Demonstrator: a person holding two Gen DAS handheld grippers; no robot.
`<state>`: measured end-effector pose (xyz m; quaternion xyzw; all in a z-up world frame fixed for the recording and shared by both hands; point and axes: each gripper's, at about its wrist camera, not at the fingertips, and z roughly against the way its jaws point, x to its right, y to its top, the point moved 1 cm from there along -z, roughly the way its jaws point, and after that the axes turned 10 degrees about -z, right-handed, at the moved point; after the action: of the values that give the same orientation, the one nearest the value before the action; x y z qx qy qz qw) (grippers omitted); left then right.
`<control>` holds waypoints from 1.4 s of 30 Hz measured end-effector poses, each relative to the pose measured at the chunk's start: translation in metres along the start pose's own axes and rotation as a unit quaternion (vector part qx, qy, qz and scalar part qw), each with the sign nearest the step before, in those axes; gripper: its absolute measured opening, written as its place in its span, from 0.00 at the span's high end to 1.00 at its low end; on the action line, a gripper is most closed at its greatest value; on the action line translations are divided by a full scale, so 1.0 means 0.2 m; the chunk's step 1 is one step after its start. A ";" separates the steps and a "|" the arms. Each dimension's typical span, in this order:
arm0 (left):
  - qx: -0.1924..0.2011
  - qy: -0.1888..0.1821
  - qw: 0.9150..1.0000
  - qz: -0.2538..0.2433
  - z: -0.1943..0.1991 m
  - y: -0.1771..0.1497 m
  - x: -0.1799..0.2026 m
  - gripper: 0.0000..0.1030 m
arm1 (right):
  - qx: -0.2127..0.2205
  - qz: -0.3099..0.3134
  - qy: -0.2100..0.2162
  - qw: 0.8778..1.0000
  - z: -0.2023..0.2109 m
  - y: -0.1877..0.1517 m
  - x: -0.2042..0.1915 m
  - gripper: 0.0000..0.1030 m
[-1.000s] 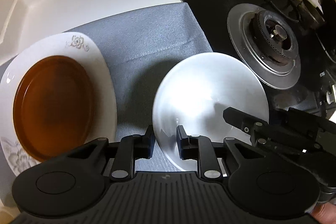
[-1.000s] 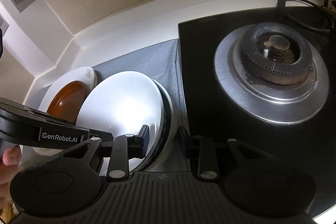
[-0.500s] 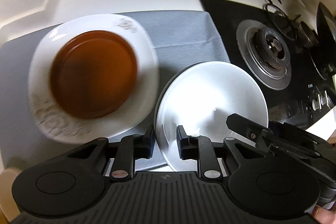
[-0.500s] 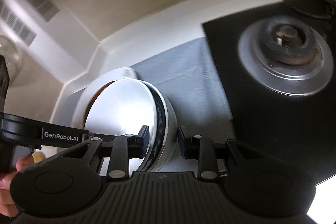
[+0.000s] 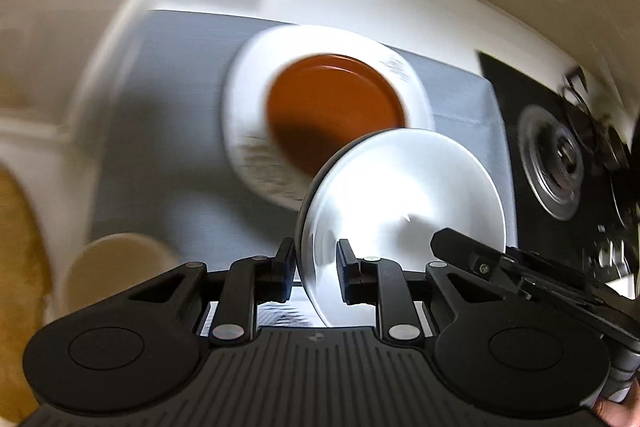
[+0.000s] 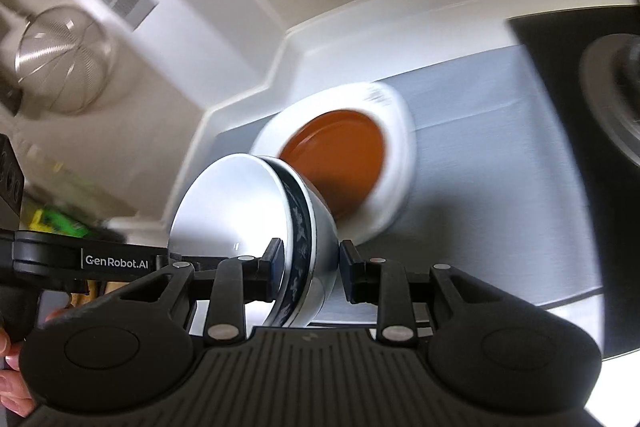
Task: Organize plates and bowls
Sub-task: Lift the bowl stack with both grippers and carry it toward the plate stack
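Observation:
A white bowl (image 5: 404,199) with a dark patterned rim band (image 6: 300,235) is held in the air, tilted. My left gripper (image 5: 314,265) is shut on its near rim. My right gripper (image 6: 308,265) is shut on the opposite rim and shows in the left wrist view (image 5: 520,267). Beyond the bowl, a brown plate (image 5: 332,103) lies on a white patterned plate (image 5: 248,115) on the grey mat (image 5: 168,99). Both also show in the right wrist view, the brown plate (image 6: 340,155) on the white plate (image 6: 396,115).
A black gas stove with a burner (image 5: 556,167) lies right of the mat. A beige round object (image 5: 116,267) sits near the front left. A wire strainer (image 6: 60,67) hangs at the left wall. The white counter edge and wall (image 6: 320,7) run behind.
Both grippers have carried the bowl up and to the left, toward the stacked plates. The stove has slid to the right in both views. The grips have not changed.

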<state>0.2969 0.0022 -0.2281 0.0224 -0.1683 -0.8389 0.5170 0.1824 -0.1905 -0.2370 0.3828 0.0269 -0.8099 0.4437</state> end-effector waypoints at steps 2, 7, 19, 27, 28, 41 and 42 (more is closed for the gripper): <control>0.006 0.010 1.000 0.023 0.06 -0.04 -0.10 0.78 | -0.016 0.012 0.015 1.000 -0.04 -0.01 -0.09 0.68; 0.018 0.030 0.997 0.072 0.22 -0.12 -0.29 0.78 | -0.042 0.053 0.043 0.997 -0.13 -0.04 -0.33 0.67; 0.035 0.034 0.986 0.161 0.48 -0.35 -0.63 0.78 | -0.098 0.130 0.102 0.981 -0.22 -0.10 -0.76 0.65; -0.010 0.015 0.982 0.190 0.26 -0.46 -0.72 0.78 | -0.147 0.118 0.073 0.979 -0.40 -0.22 -0.67 0.65; -0.016 0.012 0.981 0.191 0.24 -0.47 -0.73 0.78 | -0.152 0.118 0.068 0.979 -0.43 -0.24 -0.65 0.66; -0.032 -0.005 0.984 0.173 0.08 -0.53 -0.80 0.78 | -0.193 0.161 0.007 0.968 -0.63 -0.33 -0.62 0.66; -0.028 -0.004 0.985 0.167 0.08 -0.53 -0.80 0.78 | -0.194 0.174 0.002 0.965 -0.64 -0.34 -0.63 0.66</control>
<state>0.2760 0.1901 -0.2672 -0.0241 -0.1480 -0.7451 0.6499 0.2483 -0.0124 -0.2649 0.2896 0.1177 -0.6987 0.6436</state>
